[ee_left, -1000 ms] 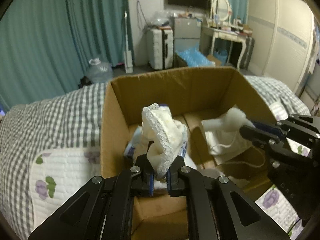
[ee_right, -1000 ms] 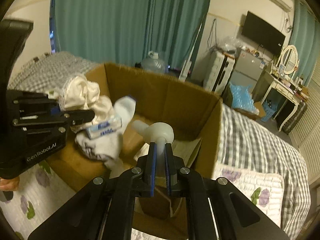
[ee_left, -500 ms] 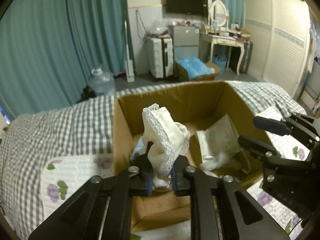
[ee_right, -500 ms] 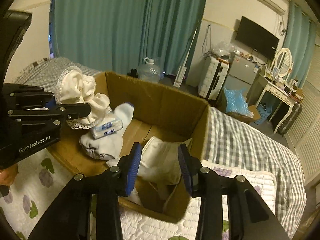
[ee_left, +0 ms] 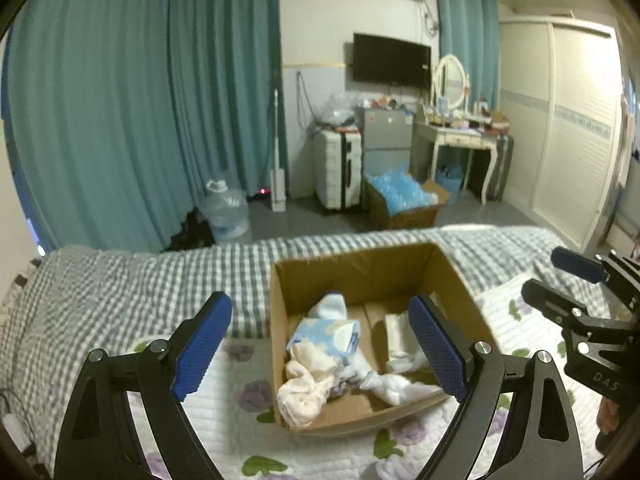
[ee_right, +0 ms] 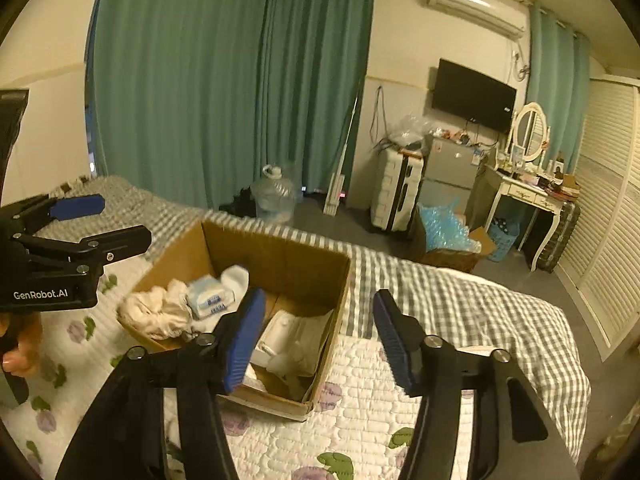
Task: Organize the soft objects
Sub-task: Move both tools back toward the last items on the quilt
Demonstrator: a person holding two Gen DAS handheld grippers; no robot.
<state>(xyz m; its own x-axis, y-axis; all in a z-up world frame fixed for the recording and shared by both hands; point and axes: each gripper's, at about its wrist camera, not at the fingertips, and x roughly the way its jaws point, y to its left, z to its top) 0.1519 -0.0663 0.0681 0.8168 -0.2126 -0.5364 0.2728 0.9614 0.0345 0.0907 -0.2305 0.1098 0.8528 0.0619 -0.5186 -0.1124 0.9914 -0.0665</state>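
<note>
While two grippers gape: one box [ee_left: 320,420], one tissue pack [ee_left: 324,334].

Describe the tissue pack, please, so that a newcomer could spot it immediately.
On the bed sits an open cardboard box. Inside its left half lies the tissue pack, between a white sock and a cream lacy cloth. It alone is light blue, rectangular and printed.

Printed in white on the black body of the left tool [ee_right: 80,224]: "GenRobot.AI". On the right tool [ee_left: 560,280], only "DAS" readable. Blue lettering on the tissue pack [ee_right: 208,300] too blurred to read.
</note>
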